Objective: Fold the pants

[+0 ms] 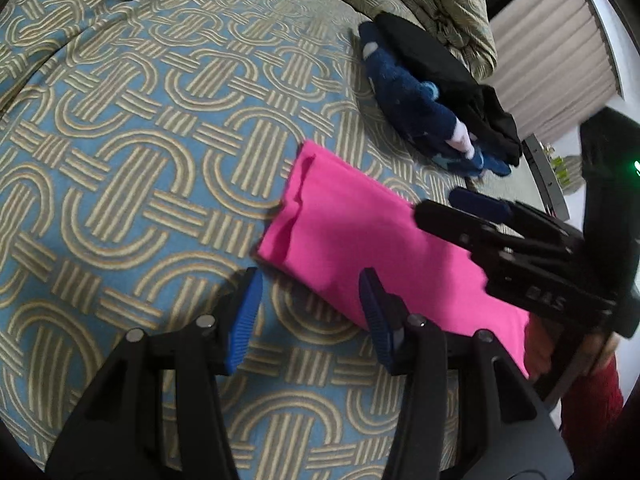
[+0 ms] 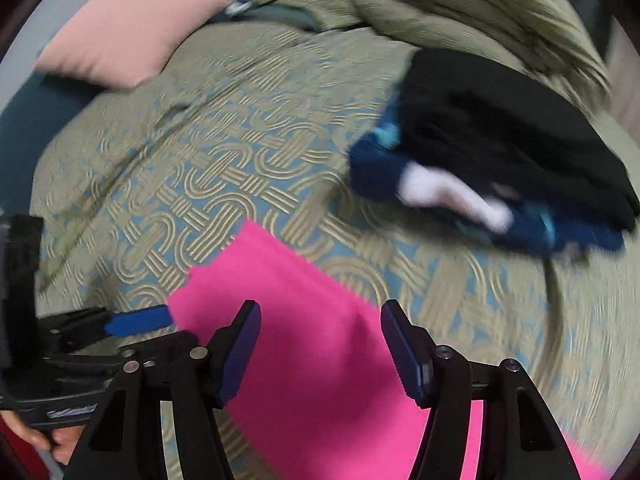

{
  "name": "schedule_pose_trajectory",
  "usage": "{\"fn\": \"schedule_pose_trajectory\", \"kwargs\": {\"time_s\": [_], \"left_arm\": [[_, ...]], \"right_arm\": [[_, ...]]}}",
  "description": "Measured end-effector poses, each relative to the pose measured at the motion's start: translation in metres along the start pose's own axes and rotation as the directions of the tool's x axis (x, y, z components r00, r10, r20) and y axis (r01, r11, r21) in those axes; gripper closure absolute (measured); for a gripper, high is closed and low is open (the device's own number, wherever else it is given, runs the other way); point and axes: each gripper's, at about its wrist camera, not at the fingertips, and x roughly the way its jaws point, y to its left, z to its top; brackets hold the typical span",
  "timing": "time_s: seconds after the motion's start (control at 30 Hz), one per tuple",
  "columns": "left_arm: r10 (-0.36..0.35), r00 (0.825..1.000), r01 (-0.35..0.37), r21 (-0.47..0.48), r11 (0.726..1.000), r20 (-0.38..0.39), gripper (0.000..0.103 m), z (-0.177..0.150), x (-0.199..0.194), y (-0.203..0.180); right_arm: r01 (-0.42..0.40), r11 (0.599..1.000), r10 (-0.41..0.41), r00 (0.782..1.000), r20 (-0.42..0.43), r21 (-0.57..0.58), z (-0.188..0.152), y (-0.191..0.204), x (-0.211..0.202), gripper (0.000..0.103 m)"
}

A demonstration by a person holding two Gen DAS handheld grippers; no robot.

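Pants [image 1: 360,240], bright pink and folded into a flat oblong, lie on the bedspread [image 1: 140,140] near its near edge; yet the bedspread is the largest thing in either view, a blue cloth woven with tan interlocking bands that covers the whole bed. Next in size is the olive quilt [image 2: 460,8], bunched in a heap at the far side. A pale pink pillow [image 2: 128,28] rests at the far left corner in the right wrist view. Between the quilt and the pants sits a pile of clothes [image 1: 440,92]: a black garment on top, dark blue fabric with pale patches under it, well apart from the pants. The pants show a loose folded edge at their far end, and their surface is otherwise smooth. The left gripper [image 1: 310,316] hovers at the pants' left edge with its blue-padded fingers spread wide; one finger is over the bedspread, the other over the pink cloth, and nothing is between them. The right gripper [image 2: 320,348] hangs above the middle of the pants, also spread wide and holding nothing. In the left wrist view it reaches in from the right above the pants. The right wrist view is blurred, so fine detail of the clothes pile cannot be told.
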Motion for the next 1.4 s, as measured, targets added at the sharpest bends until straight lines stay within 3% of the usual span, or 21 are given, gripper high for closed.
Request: {"fn": "schedule_pose_trajectory", "kwargs": {"time_s": [0.1,0.2,0.23,0.27,0.3,0.33,0.43,0.5,0.57,0.63,0.7,0.73,0.77,0.8,0.83,0.87,0.9,1.17,1.23,1.3,1.4], "left_arm": [[0.001,1.000,0.000,-0.017,1.000,0.014,0.051,0.002,0.002,0.004],[-0.003,1.000,0.004,-0.027,1.000,0.029,0.052,0.003,0.004,0.006],[0.000,0.999,0.001,-0.029,1.000,0.034,0.055,0.003,0.004,0.006],[0.014,0.999,-0.013,-0.026,1.000,0.041,0.066,0.004,0.004,0.005],[0.041,0.998,-0.041,-0.012,0.999,0.049,0.090,0.004,0.005,0.004],[0.057,0.997,-0.057,-0.003,0.998,0.045,0.098,0.004,0.006,0.004],[0.045,0.997,-0.044,-0.013,0.999,0.067,0.098,0.003,0.001,0.006],[0.059,0.993,-0.060,0.009,0.998,0.105,0.100,0.004,-0.007,0.002],[0.132,0.983,-0.136,0.023,0.990,0.131,0.101,0.007,-0.011,0.000],[0.158,0.978,-0.164,0.032,0.986,0.139,0.101,0.008,-0.012,0.002],[0.131,0.986,-0.134,0.026,0.991,0.105,0.101,0.008,-0.011,0.007],[0.102,0.991,-0.104,0.021,0.994,0.091,0.100,0.007,-0.011,0.009],[0.081,0.993,-0.083,0.018,0.996,0.082,0.091,0.006,-0.011,0.009],[0.048,0.997,-0.049,0.010,0.999,0.067,0.072,0.004,-0.010,0.009],[0.035,0.997,-0.036,0.009,0.999,0.064,0.061,0.003,-0.009,0.007],[0.023,0.998,-0.023,0.010,1.000,0.064,0.047,0.002,-0.008,0.004],[0.023,0.998,-0.025,0.020,1.000,0.066,0.047,0.002,-0.006,0.000],[0.033,0.999,-0.035,0.056,0.998,0.031,0.049,0.009,0.017,-0.021],[0.055,0.998,-0.057,0.073,0.996,0.031,0.060,0.010,0.020,-0.025],[0.066,0.998,-0.067,0.090,0.994,0.017,0.088,0.011,0.025,-0.027],[0.066,0.998,-0.067,0.096,0.993,0.012,0.093,0.012,0.024,-0.027]], "right_arm": [[-0.069,0.995,0.068,0.997,-0.021,-0.076,0.011,0.010,0.011,0.039],[-0.081,0.983,0.070,0.995,-0.072,-0.168,0.019,0.021,0.030,0.036],[-0.076,0.982,0.062,0.995,-0.084,-0.176,0.020,0.022,0.036,0.036],[-0.075,0.982,0.059,0.994,-0.097,-0.176,0.021,0.022,0.041,0.037],[-0.082,0.982,0.063,0.992,-0.110,-0.172,0.021,0.022,0.046,0.046],[-0.090,0.982,0.070,0.990,-0.123,-0.168,0.022,0.023,0.051,0.096],[-0.088,0.984,0.074,0.993,-0.094,-0.154,0.023,0.023,0.046,0.099],[-0.081,0.991,0.076,0.996,-0.053,-0.103,0.030,0.013,0.041,0.099],[-0.075,0.996,0.072,0.995,-0.064,-0.053,0.037,0.003,0.047,0.099],[-0.055,0.997,0.052,0.996,-0.067,-0.047,0.041,-0.001,0.055,0.097],[-0.085,0.996,0.083,0.995,-0.061,-0.024,0.043,-0.004,0.057,0.093],[-0.095,0.995,0.094,0.994,-0.058,-0.018,0.044,-0.004,0.055,0.085],[-0.100,0.995,0.099,0.994,-0.055,-0.011,0.045,-0.004,0.052,0.073],[-0.094,0.996,0.094,0.995,-0.046,-0.004,0.047,-0.005,0.048,0.066],[-0.087,0.996,0.087,0.996,-0.037,0.002,0.047,-0.005,0.046,0.054],[-0.074,0.997,0.074,0.997,-0.017,0.011,0.046,-0.007,0.038,0.050],[-0.061,0.998,0.061,0.998,-0.005,0.017,0.044,-0.009,0.030,0.050],[-0.057,0.989,0.063,0.997,-0.037,0.140,0.012,-0.039,-0.019,0.049],[-0.069,0.979,0.080,0.996,-0.048,0.192,0.003,-0.051,-0.027,0.049],[-0.079,0.963,0.099,0.993,-0.066,0.257,-0.010,-0.066,-0.033,0.049],[-0.053,0.945,0.089,0.991,-0.098,0.321,-0.026,-0.080,-0.038,0.049]]}}
